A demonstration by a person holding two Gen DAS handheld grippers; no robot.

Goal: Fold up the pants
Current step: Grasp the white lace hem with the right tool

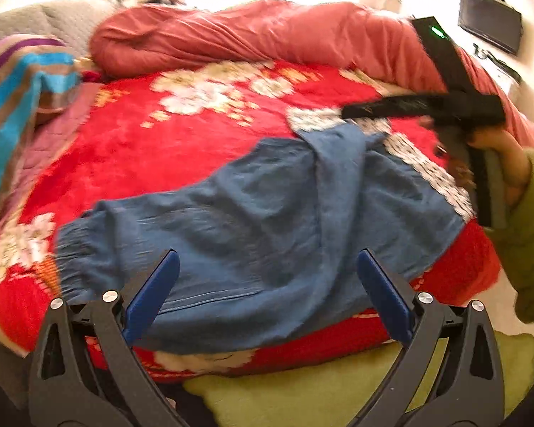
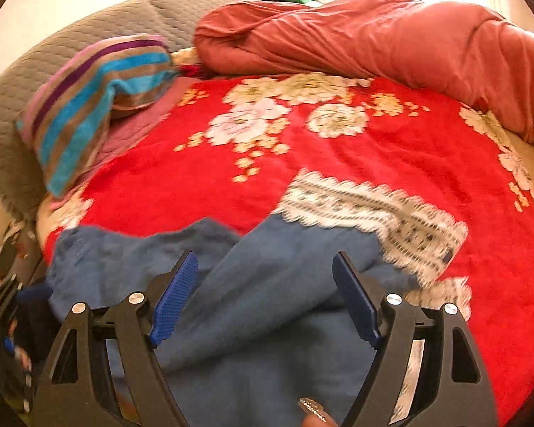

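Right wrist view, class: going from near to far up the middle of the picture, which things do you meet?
Blue pants → patterned lace trim → red floral blanket → rolled pink duvet.

My right gripper (image 2: 265,299) hangs spread wide over the blue pants (image 2: 252,306); their lace waistband (image 2: 373,217) lies at two o'clock on the red floral blanket (image 2: 195,167).

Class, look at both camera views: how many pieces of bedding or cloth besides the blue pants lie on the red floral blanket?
2: a striped towel at the left edge and a rolled pink quilt along the far side. More may be hidden under the blue pants.
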